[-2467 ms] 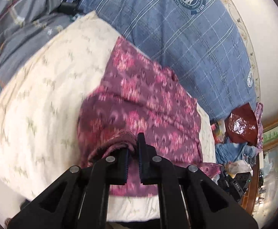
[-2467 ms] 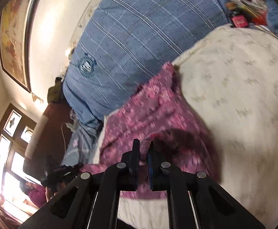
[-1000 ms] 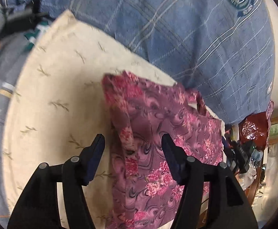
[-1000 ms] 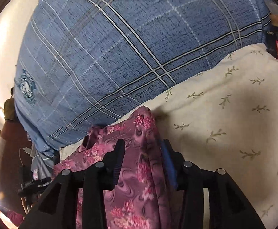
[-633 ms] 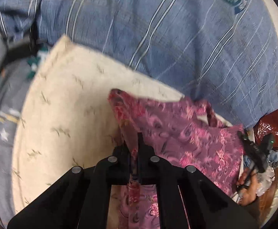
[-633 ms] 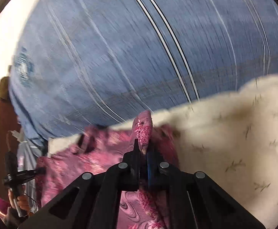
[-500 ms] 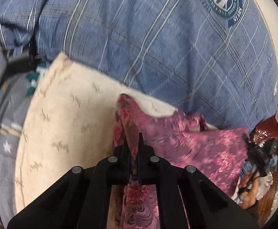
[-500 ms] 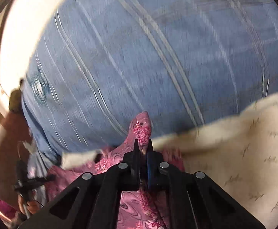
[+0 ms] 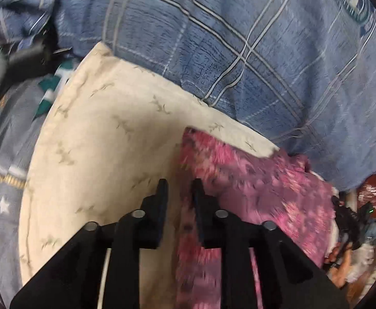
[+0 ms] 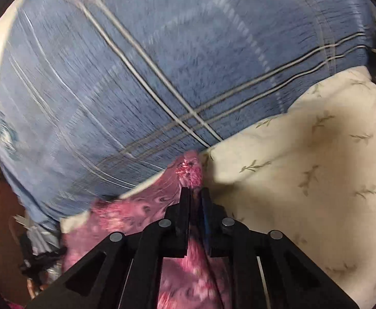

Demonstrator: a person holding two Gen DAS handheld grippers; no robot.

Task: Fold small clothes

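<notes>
Two grippers are working at a purple floral garment (image 9: 252, 193) lying on the cream pillow (image 9: 97, 154) beside the blue plaid quilt (image 9: 239, 51). Right gripper (image 10: 195, 193) is pinching the garment's far corner; left gripper (image 9: 178, 185) is hanging released over its left edge. Only the left view is showing a hand (image 9: 340, 270) at the pillow's right.

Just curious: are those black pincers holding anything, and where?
The right gripper pinches the pink cloth at its corner. The left gripper is open, holding nothing.
</notes>
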